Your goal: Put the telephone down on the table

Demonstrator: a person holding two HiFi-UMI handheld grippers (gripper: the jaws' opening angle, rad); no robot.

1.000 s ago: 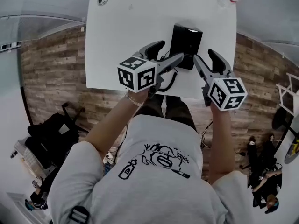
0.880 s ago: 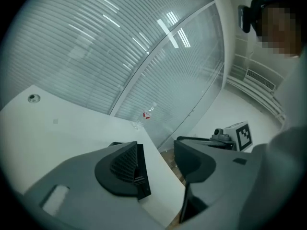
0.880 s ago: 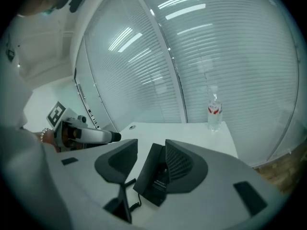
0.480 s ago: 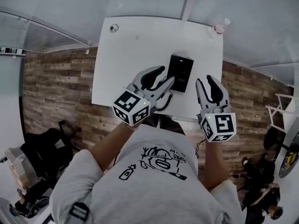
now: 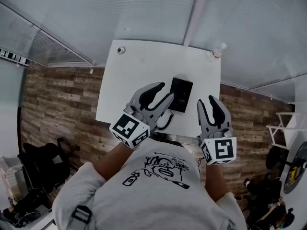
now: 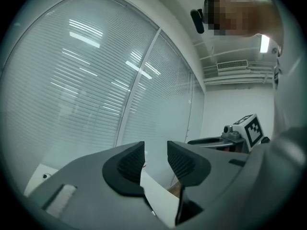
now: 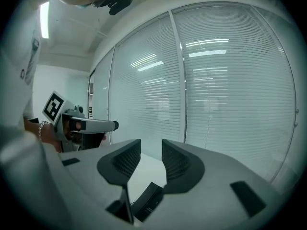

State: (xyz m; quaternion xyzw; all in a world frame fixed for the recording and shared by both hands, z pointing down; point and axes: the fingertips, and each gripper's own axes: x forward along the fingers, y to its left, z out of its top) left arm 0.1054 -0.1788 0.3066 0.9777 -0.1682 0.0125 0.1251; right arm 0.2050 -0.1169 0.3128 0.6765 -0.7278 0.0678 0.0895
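Note:
The black telephone (image 5: 181,94) lies flat on the white table (image 5: 144,71), and its coiled cord (image 5: 163,122) trails to the near edge. Both grippers hang well above the table near the person's chest. My left gripper (image 5: 165,94) is left of the telephone, shut, with nothing in it; its jaws (image 6: 155,152) frame only the table far below. My right gripper (image 5: 207,102) is right of the telephone, its jaws closing to a narrow gap on nothing. In the right gripper view the telephone (image 7: 148,200) shows below the right gripper (image 7: 151,150).
A small plastic bottle (image 5: 218,50) stands at the table's far right corner and a small round object (image 5: 121,50) lies at the far left corner. A glass wall with blinds (image 5: 158,13) rises behind the table. Wooden flooring (image 5: 57,99) surrounds it.
Both grippers have risen away from the table and their jaws have come together from wide open. The telephone stays lying on the table.

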